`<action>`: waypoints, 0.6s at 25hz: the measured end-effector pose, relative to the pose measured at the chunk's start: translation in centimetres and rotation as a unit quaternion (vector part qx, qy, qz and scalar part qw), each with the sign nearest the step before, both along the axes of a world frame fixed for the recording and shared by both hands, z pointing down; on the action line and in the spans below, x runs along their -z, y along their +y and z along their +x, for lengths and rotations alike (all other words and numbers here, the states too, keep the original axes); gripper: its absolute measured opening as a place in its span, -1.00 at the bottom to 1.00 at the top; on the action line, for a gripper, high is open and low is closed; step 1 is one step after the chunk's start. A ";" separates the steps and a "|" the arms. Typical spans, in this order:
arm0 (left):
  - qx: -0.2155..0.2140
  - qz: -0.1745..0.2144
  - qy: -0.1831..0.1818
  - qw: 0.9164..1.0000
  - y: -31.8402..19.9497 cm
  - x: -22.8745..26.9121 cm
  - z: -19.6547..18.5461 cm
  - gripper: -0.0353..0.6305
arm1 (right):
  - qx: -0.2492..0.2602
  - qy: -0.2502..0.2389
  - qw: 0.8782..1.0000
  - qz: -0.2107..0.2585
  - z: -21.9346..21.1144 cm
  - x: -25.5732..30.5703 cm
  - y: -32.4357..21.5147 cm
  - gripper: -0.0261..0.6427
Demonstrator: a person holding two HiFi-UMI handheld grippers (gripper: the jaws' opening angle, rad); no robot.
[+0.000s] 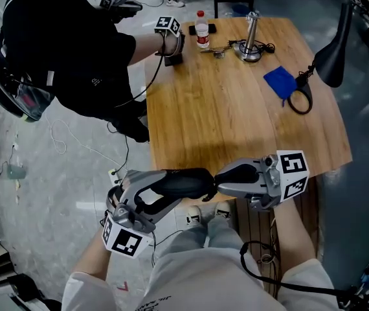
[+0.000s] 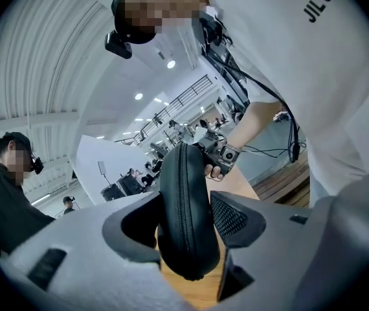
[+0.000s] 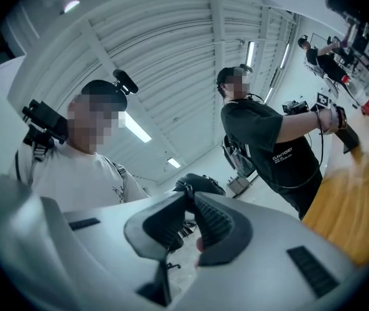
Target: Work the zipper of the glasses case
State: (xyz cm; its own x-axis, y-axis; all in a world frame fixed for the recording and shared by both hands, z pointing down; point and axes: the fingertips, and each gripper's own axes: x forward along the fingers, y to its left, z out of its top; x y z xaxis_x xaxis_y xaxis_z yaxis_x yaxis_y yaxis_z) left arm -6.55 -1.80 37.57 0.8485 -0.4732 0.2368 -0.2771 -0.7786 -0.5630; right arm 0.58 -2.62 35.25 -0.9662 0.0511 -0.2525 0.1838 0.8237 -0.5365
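Observation:
A black zippered glasses case [image 1: 181, 181] hangs in the air just off the table's near edge, over my lap. My left gripper [image 1: 171, 188] comes in from the lower left and is shut on the case's body. In the left gripper view the case [image 2: 183, 193] stands on edge between the jaws, its zipper line facing the camera. My right gripper [image 1: 218, 185] meets the case's right end. In the right gripper view its jaws [image 3: 190, 199] are pinched together on a small black zipper pull [image 3: 186, 188], with the case [image 3: 204, 184] just beyond the tips.
The wooden table [image 1: 223, 109] carries a blue cloth [image 1: 280, 81], a metal stand [image 1: 250, 41], a small bottle [image 1: 202, 30] and a black lamp [image 1: 333, 50]. A person in black [image 1: 61, 50] leans at its far left corner with another gripper [image 1: 168, 28].

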 end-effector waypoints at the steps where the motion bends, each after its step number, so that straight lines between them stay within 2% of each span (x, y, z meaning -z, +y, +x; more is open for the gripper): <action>1: 0.000 -0.001 0.002 1.000 0.1 0.0 0.0 -0.15 | 0.003 -0.005 1.000 -0.004 0.1 -0.2 0.1 -0.84; 7: -0.007 -0.003 0.006 1.000 0.4 0.2 0.3 -0.15 | 0.017 -0.027 0.999 -0.025 -0.1 0.0 0.5 -0.84; 15: -0.012 -0.006 -0.009 1.000 0.6 -0.1 0.1 -0.15 | 0.003 -0.026 1.000 0.006 0.9 0.7 0.5 -0.90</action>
